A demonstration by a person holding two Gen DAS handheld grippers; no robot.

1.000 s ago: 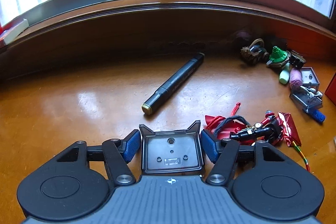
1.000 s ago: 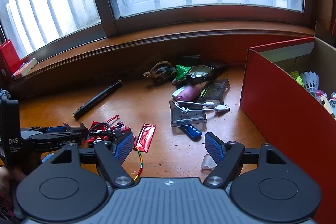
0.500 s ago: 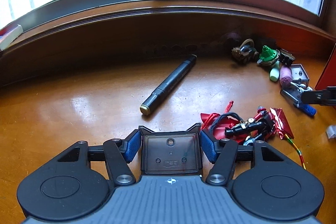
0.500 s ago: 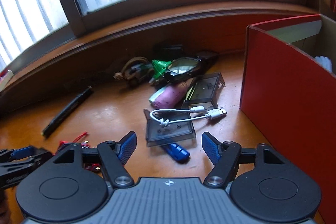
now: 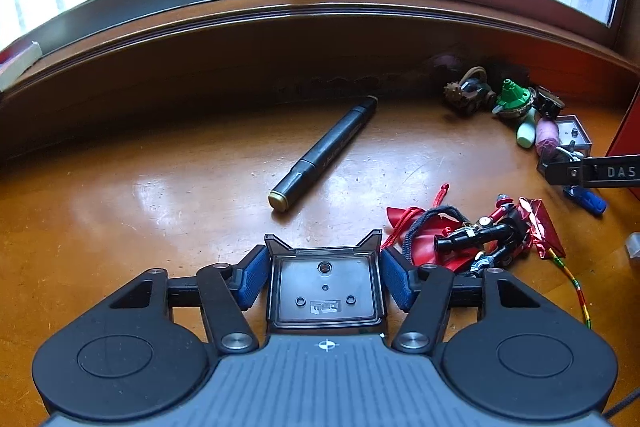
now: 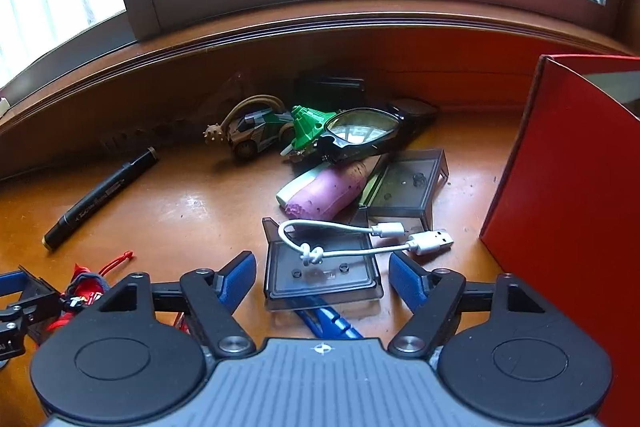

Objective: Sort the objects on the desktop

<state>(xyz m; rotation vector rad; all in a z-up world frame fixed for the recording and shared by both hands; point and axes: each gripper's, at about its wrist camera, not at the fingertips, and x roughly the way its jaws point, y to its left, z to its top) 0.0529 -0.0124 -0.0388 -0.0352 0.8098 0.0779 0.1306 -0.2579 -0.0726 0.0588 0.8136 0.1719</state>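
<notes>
My left gripper (image 5: 324, 279) is shut on a smoky clear plastic lid (image 5: 325, 293), held flat between the blue pads just above the wooden desk (image 5: 160, 195). A black marker (image 5: 324, 151) lies ahead of it. To its right sits a red pouch with a small toy figure (image 5: 460, 235). My right gripper (image 6: 322, 275) is open, low over a second smoky plastic case (image 6: 320, 267). A white USB cable (image 6: 360, 243) rests on that case, and a blue USB stick (image 6: 328, 319) pokes out from under it.
A red box (image 6: 560, 207) stands at the right. Behind the case lie a pink roll (image 6: 328, 193), another clear box (image 6: 408, 187), dark goggles (image 6: 360, 131), a green toy (image 6: 308, 127) and a toy car (image 6: 256, 135). A red foil wrapper (image 5: 540, 227) lies beside the pouch.
My right gripper has moved forward and down until the case with the cable lies between its open fingers. The left gripper keeps hold of the lid and has barely shifted.
</notes>
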